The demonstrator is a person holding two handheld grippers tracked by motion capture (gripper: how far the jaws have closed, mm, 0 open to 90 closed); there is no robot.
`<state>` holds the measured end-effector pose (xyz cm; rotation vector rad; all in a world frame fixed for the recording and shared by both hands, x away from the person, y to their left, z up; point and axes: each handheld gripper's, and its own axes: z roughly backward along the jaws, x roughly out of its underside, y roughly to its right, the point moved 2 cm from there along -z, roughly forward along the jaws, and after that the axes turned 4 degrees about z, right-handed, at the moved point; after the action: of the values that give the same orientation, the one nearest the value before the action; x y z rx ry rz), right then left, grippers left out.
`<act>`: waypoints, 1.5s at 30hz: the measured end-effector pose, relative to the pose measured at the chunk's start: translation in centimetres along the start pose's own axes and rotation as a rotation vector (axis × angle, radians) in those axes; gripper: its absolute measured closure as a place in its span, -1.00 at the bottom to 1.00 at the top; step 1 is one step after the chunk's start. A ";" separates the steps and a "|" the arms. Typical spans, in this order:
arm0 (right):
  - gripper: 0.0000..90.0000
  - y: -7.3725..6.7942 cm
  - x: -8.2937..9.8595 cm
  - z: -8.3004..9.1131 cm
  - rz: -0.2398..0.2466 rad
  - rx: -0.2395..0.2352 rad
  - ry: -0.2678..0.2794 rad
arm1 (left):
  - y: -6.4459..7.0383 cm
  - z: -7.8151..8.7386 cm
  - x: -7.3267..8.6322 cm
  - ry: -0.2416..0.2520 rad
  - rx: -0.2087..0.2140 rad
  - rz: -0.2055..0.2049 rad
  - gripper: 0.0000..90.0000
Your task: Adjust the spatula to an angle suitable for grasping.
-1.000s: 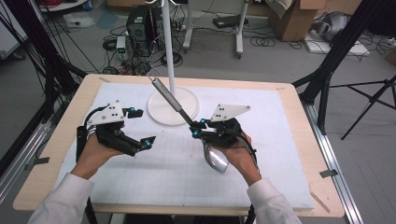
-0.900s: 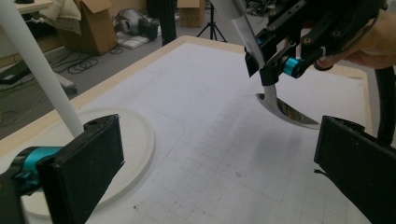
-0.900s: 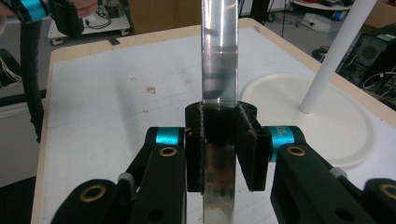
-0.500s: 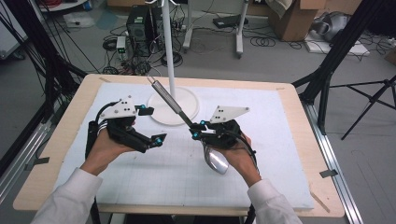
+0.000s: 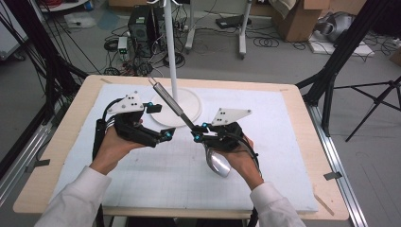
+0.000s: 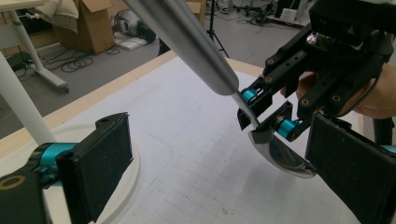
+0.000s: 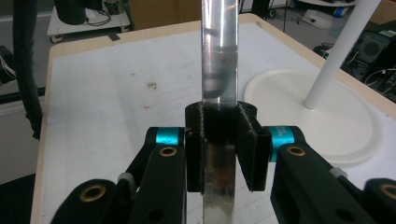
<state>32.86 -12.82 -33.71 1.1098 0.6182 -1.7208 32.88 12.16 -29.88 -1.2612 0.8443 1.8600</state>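
- My right gripper [image 5: 197, 133] is clamped on the flat neck of a steel ladle [image 5: 189, 122]. Its bowl hangs by my right hand, and its round handle slants up and away over the white stand base [image 5: 191, 101].
- I judge the ladle stiff, smooth and slippery, and fairly heavy at the bowl, so the flat neck is the surest hold.
- My left gripper [image 5: 158, 123] gapes wide, near the handle without touching it.
- The left gripper view shows the bowl [image 6: 280, 156] under the clamp; the right gripper view shows the pads [image 7: 247, 154] squeezing the neck.
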 end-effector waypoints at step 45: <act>0.66 -0.3 -0.3 0.2 -0.004 0.011 0.041 | 1.3 -2.1 -1.5 0.010 0.031 0.004 0.12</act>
<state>32.56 -12.72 -33.38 1.1553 0.6376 -1.7105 33.21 9.44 -28.93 -1.2523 0.8781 1.8381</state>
